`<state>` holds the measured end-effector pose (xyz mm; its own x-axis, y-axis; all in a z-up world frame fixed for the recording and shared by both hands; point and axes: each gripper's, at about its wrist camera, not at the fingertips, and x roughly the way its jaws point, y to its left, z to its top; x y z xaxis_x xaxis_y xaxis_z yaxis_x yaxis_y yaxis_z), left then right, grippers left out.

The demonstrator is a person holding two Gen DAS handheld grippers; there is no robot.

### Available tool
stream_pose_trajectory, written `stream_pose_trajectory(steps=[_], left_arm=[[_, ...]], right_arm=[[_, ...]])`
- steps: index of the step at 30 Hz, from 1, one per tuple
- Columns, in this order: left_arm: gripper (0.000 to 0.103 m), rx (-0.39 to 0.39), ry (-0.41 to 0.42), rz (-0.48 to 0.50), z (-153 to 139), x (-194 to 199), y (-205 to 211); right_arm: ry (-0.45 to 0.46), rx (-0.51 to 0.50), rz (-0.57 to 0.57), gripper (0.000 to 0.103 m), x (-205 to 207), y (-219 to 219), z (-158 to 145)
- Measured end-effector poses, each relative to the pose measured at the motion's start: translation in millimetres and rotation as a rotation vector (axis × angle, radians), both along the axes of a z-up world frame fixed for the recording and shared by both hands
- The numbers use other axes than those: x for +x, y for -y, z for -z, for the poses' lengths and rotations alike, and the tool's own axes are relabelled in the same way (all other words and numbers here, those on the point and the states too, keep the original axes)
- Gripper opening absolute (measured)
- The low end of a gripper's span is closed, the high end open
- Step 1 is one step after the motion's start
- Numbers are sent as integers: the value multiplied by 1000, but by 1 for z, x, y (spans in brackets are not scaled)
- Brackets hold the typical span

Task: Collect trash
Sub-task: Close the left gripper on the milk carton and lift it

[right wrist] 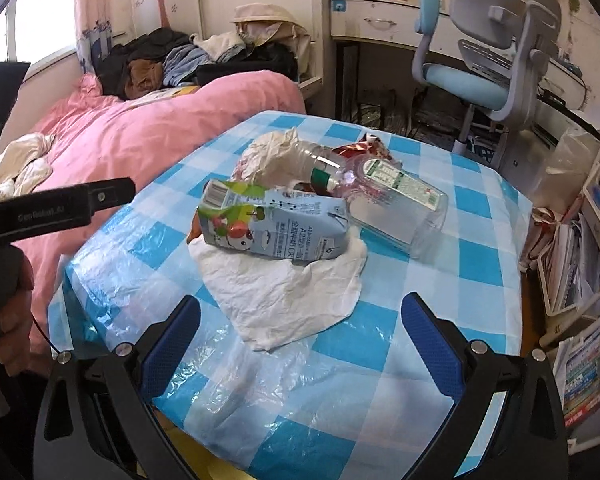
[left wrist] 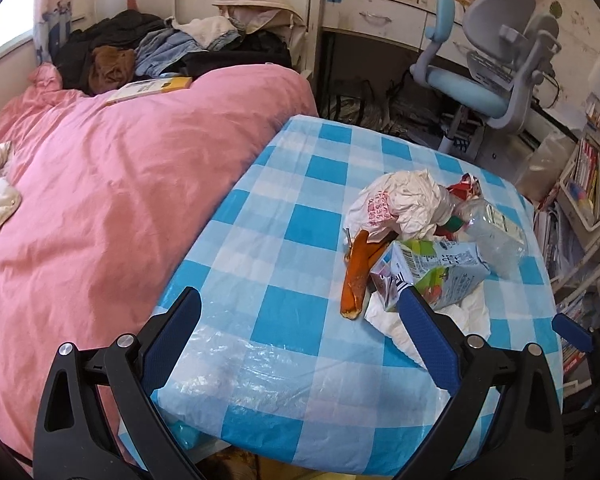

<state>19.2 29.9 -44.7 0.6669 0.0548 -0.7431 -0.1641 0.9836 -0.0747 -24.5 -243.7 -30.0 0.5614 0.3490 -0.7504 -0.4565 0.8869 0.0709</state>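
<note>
Both of my tongs hover over the near edge of the counter (right wrist: 480, 256), which is covered in a blue-and-white checked plastic sheet, and both are spread wide with nothing between the pads. My left tongs (left wrist: 300, 336) sit over bare cloth, with the trash pile just ahead and to the right of them; my right tongs (right wrist: 300, 344) face the pile squarely.

The trash lies bunched together toward the far right part of the counter. A crushed milk carton (right wrist: 276, 224) lies on its side on a crumpled white tissue (right wrist: 284, 296). Behind it, touching, a clear plastic bottle (right wrist: 384, 196) lies on its side beside a wadded white plastic bag (right wrist: 272, 156) and a scrap of red wrapper (right wrist: 364, 146) (mostly hidden by the bottle). An orange peel strip (left wrist: 356, 276) lies just left of the carton in the left view.

A bed with a pink duvet (left wrist: 112, 184) stands beside the counter, and a blue desk chair (left wrist: 488, 60) stands beyond it.
</note>
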Motion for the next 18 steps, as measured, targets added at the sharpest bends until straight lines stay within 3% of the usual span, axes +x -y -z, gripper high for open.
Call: stream_pose_trajectory(steps=[10, 13, 15, 16, 18], left_arm=[[96, 17, -23, 105, 7, 25, 31], [96, 53, -23, 204, 5, 38, 45], [96, 82, -18, 259, 6, 48, 54], [96, 85, -22, 286, 7, 52, 57], [96, 105, -17, 335, 8, 64, 65]], right_arm=[[-57, 19, 15, 97, 25, -11, 24], [-89, 49, 16, 96, 34, -19, 38], [-99, 44, 10, 82, 38, -23, 44], [-116, 42, 2, 64, 39, -25, 48], [-143, 52, -6, 52, 39, -23, 52]])
